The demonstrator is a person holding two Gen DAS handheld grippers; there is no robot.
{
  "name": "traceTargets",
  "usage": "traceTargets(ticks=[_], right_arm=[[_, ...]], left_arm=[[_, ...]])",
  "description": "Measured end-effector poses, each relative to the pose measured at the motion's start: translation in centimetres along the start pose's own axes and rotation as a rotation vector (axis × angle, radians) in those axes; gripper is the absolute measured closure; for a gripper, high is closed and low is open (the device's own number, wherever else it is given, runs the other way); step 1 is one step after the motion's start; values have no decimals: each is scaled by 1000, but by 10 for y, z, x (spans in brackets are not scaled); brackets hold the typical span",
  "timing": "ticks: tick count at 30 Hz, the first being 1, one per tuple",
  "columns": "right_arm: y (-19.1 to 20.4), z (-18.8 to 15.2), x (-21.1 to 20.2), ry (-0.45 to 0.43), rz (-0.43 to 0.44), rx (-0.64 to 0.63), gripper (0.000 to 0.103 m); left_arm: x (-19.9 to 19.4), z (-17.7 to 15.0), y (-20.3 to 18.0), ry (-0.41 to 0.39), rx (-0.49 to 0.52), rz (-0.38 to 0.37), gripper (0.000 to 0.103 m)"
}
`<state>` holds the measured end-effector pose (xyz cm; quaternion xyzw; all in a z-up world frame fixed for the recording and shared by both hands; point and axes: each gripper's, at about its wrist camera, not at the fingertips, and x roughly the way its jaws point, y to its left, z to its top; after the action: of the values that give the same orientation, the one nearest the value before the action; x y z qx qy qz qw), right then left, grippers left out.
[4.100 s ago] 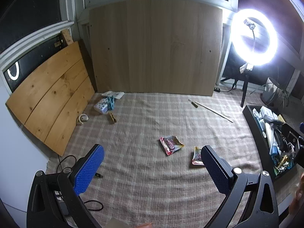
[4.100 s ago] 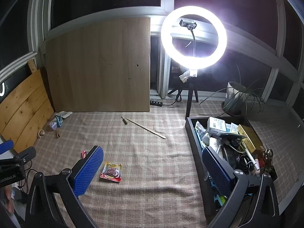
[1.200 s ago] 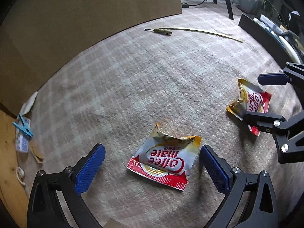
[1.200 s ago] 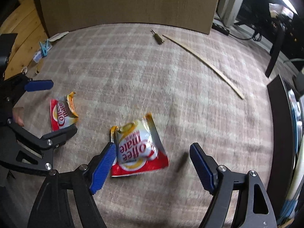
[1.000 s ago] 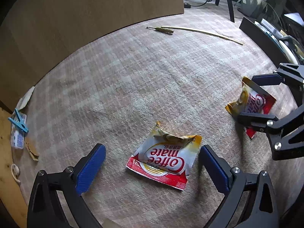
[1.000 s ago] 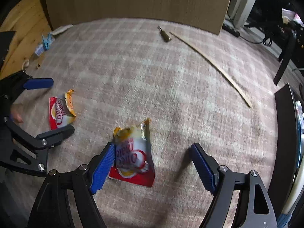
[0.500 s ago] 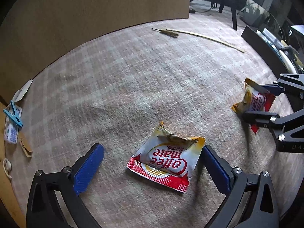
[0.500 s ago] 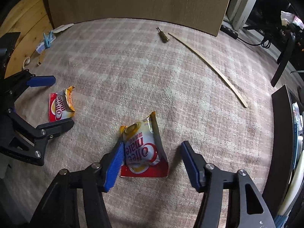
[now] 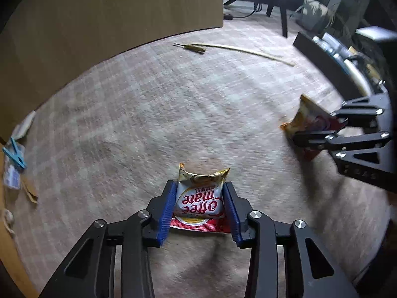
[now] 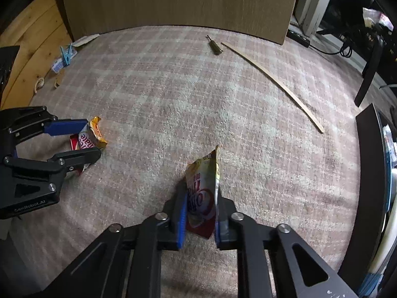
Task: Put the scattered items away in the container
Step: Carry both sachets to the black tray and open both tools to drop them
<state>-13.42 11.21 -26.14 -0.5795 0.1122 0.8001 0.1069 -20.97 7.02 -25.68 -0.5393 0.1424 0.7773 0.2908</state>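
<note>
Holding 2 creamer packets now, 1 in each set of tongs: left tongs (image 9: 200, 207) pinch a packet (image 9: 198, 202) on the rug (image 9: 173, 114); right tongs (image 10: 199, 219) clamp another packet (image 10: 202, 193); black bin (image 10: 369, 173) sits right; screwdriver (image 10: 215, 46), stick (image 10: 273, 79), clothespin (image 10: 65, 54) left.

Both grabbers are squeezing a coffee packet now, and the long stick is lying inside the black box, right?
Not quite. Both grippers do squeeze a packet: left gripper, right gripper. But the right wrist view shows the long stick lying on the checked rug, outside the black box.
</note>
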Motion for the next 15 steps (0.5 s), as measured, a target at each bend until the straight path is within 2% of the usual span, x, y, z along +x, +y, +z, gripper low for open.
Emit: traceTargets(ticks=[6, 12, 15], right_arm=[[-5, -12, -1, -18, 64, 93, 90], [-41, -45, -20, -70, 108, 194, 90], [-66, -64, -41, -99, 119, 261, 90]], left_arm=[[-11, 0, -16, -29, 9, 0, 62], [-26, 17, -44, -74, 61, -8, 62], [-31, 30, -72, -93, 107, -25, 62]])
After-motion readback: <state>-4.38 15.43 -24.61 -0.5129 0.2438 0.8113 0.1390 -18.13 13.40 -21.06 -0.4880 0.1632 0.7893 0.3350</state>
